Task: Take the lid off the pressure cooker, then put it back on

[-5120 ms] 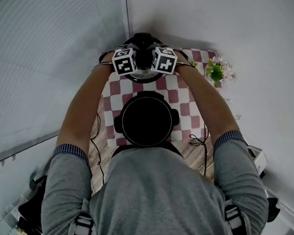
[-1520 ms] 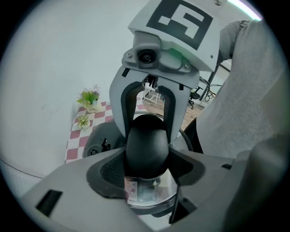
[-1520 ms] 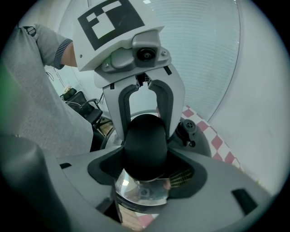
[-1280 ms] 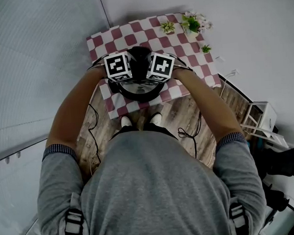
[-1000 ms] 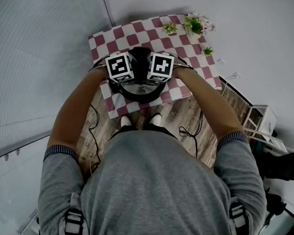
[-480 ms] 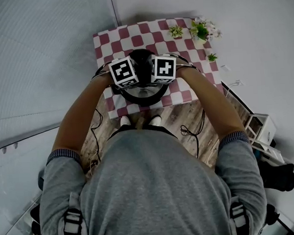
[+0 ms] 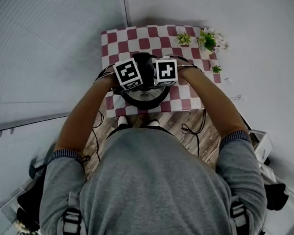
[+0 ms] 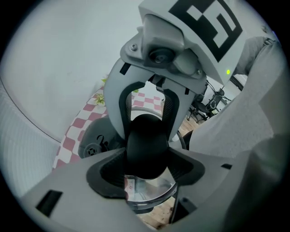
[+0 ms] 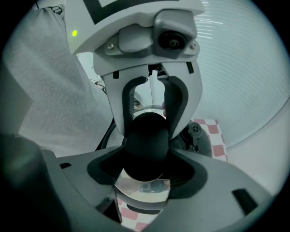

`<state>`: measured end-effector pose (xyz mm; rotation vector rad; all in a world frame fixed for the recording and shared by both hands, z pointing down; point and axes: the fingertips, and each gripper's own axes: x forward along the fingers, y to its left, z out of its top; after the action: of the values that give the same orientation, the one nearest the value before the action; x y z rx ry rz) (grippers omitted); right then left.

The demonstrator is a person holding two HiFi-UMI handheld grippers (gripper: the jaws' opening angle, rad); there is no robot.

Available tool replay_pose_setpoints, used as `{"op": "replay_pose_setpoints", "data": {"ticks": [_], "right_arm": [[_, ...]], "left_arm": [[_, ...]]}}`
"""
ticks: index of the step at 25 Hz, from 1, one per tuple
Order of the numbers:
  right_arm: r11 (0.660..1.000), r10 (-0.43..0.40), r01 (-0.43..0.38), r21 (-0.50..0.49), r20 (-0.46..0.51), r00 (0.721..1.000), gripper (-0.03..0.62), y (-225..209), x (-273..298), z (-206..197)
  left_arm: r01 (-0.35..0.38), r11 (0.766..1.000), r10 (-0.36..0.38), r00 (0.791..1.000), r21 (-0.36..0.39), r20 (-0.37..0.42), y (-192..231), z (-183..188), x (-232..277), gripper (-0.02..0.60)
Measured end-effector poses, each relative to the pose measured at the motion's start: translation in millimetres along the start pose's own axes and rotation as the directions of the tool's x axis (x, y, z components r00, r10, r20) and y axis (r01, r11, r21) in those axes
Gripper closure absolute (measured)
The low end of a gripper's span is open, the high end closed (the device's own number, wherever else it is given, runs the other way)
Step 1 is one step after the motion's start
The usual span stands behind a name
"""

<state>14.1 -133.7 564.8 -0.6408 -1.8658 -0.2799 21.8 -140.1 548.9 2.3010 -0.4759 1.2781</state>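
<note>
The pressure cooker (image 7: pixel 144 97) stands at the near edge of the checked table (image 7: pixel 151 36), with its lid over it. Both grippers grasp the lid's black knob (image 7: pixel 142 59) from opposite sides. My left gripper (image 7: pixel 137 79) is shut on the knob (image 8: pixel 146 145), and the shiny lid (image 8: pixel 149 195) shows below the left gripper (image 8: pixel 146 164). My right gripper (image 9: pixel 146 165) is shut on the same knob (image 9: pixel 146 140) from the other side. The pot's body is mostly hidden under the lid and the marker cubes. I cannot tell whether the lid is fully seated.
Small potted plants (image 7: pixel 209 40) stand at the table's far right corner. Cables (image 7: pixel 190 131) trail over the wooden floor (image 7: pixel 187 121) near my feet. A white stool (image 7: pixel 259 142) stands to the right. A valve (image 8: pixel 93 147) sits on the lid beside the knob.
Five seconds ago the lid hung beyond the open pot; now it is over the pot. In the last second both grippers rolled a little around the knob, staying shut on it.
</note>
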Motion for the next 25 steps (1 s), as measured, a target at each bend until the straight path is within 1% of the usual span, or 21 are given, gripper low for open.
{"op": "replay_pose_setpoints", "data": {"ticks": [4,8,12,15,17,18,19,21,23,24,25], "right_arm": [[0.999,0.024,-0.024,-0.031,-0.005,1.0,0.294,1,2,0],[1.0,0.022,-0.021,-0.022,0.021,1.0,0.293,2,0,1],[0.999,0.032,-0.031,-0.012,0.04,0.999,0.291,3,0,0],[0.999,0.046,-0.048,0.021,0.083,0.995,0.242,6,-2,0],[0.999,0.009,-0.014,0.036,0.116,0.993,0.225,4,-7,-1],[0.999,-0.023,0.017,0.048,0.139,0.99,0.223,1,-12,-1],[0.996,-0.06,0.049,0.068,0.173,0.983,0.217,-3,-18,-1],[0.986,-0.132,0.1,0.133,0.265,0.955,0.202,-9,-35,2],[0.968,-0.207,0.138,0.211,0.353,0.912,0.201,-12,-52,4],[0.956,-0.25,0.161,0.247,0.387,0.888,0.201,-13,-61,5],[0.941,-0.295,0.186,0.282,0.417,0.86,0.201,-12,-70,6]], "left_arm": [[-0.005,1.0,0.005,1.0,-0.026,0.031,0,0,-1,0.281],[-0.019,0.999,0.022,0.997,-0.042,0.069,-1,2,-2,0.278],[-0.046,0.998,0.05,0.993,-0.037,0.106,-1,3,-3,0.276],[-0.098,0.994,0.105,0.98,-0.046,0.169,2,4,-5,0.272],[-0.134,0.99,0.143,0.964,-0.053,0.223,3,5,-11,0.268],[-0.151,0.987,0.162,0.952,-0.062,0.258,4,7,-16,0.268],[-0.17,0.983,0.184,0.936,-0.075,0.299,5,10,-23,0.268],[-0.206,0.972,0.234,0.891,-0.113,0.389,8,15,-39,0.268],[-0.217,0.962,0.271,0.835,-0.166,0.48,8,20,-58,0.268],[-0.212,0.959,0.281,0.802,-0.189,0.527,6,22,-67,0.268],[-0.199,0.957,0.286,0.765,-0.21,0.577,4,24,-77,0.268]]}}
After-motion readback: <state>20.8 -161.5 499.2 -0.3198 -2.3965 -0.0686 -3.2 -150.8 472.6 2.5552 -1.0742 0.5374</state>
